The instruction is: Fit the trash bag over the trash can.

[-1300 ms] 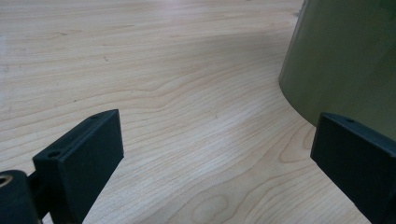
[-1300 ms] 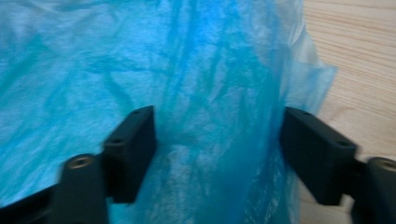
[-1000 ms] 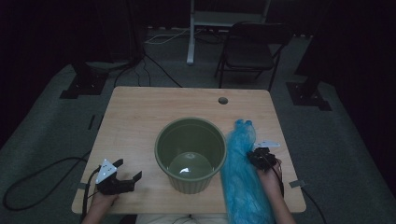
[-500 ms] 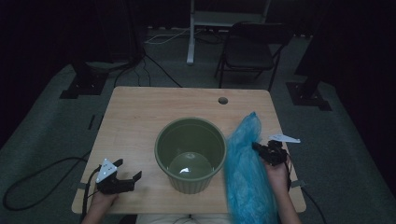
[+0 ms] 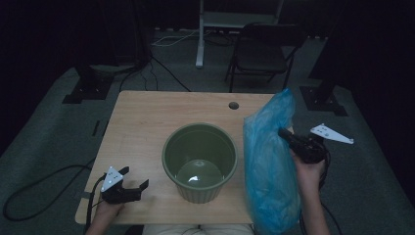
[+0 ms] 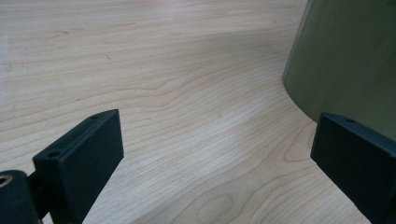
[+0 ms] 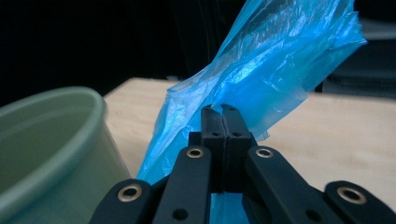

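Observation:
A blue plastic bag (image 5: 269, 166) hangs at the table's right side, pinched by my right gripper (image 5: 284, 133), which is raised above the table. In the right gripper view the jaws stand pressed together on the bag (image 7: 280, 60), with the film rising above them. A green bucket (image 5: 199, 161) stands in the middle of the wooden table (image 5: 147, 122), with its wall (image 6: 345, 60) also seen in the left gripper view. My left gripper (image 5: 134, 178) rests at the table's near left corner, open, with bare wood between its jaws.
A cable hole (image 5: 233, 105) sits near the table's far edge. Beyond the table stand a dark folding chair (image 5: 264, 54) and a white stand (image 5: 205, 29). Cables (image 5: 44, 181) run on the floor at the left.
My right gripper has risen with the blue bag, which now hangs taller and more upright beside the bucket. The left gripper has stayed where it was.

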The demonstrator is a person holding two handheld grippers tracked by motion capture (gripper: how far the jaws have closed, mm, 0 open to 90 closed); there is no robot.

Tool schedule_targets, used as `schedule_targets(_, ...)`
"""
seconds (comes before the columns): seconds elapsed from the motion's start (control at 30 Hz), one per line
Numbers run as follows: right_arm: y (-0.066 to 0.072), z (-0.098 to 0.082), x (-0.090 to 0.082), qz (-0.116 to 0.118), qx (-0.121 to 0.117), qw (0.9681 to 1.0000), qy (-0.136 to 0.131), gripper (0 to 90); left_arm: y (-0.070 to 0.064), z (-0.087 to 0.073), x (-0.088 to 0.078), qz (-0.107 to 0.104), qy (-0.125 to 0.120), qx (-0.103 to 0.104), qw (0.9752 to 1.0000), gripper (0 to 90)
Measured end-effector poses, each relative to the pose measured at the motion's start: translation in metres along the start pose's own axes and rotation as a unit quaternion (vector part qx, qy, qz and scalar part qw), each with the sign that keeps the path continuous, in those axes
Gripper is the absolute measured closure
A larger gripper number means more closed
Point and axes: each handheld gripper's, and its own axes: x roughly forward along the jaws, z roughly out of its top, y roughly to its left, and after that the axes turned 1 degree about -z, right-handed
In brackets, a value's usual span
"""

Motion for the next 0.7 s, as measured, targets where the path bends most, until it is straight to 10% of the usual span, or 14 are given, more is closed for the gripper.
schedule_targets(0.47, 0.041, 0.083, -0.030, 0.029, -0.048, 0.9932, -0.103, 90.0, -0.001, 0.000, 0.001, 0.000, 0.007, 0.003, 1.0000, 3.0)
schedule_targets(0.7, 0.048, 0.127, -0.042, 0.063, -0.041, 0.9843, -0.160, 90.0, 0.000, 0.001, 0.001, -0.001, 0.005, 0.001, 1.0000, 3.0)
